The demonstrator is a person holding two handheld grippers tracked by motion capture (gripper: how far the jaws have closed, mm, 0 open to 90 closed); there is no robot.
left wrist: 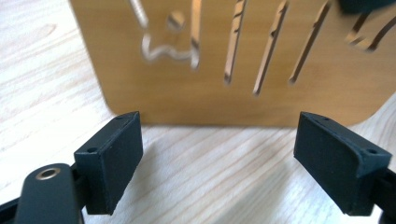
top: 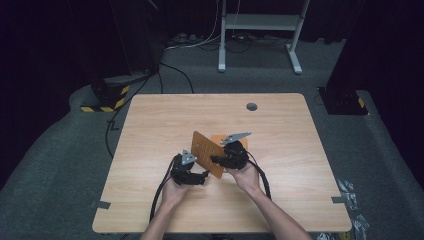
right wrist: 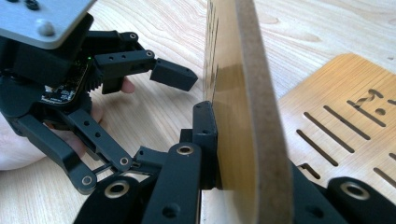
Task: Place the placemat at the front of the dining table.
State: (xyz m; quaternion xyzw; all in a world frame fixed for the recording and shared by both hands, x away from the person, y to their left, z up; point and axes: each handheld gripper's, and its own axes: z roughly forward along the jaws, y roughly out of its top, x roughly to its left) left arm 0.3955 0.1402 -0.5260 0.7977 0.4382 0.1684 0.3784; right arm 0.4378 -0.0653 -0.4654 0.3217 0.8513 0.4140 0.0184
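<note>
A thin brown wooden board [top: 206,151] with several cut slots stands on edge on the table, tilted. My right gripper [top: 218,160] is shut on its lower edge; in the right gripper view the board [right wrist: 252,93] sits between the jaws, and one black pad [right wrist: 205,135] presses its face. My left gripper [top: 201,176] is open just left of the board. In the left gripper view the slotted board [left wrist: 233,60] stands upright just beyond the open left gripper [left wrist: 219,154], with bare table between the pads. A second slotted board [right wrist: 345,116] lies flat behind the held one [top: 220,138].
The light wooden table [top: 150,125] has a round grey grommet [top: 251,106] near its far edge and tape tabs at both front side edges [top: 100,204]. A white desk frame [top: 260,22] and cables stand on the carpet beyond. The left gripper [right wrist: 161,116] is close to the held board.
</note>
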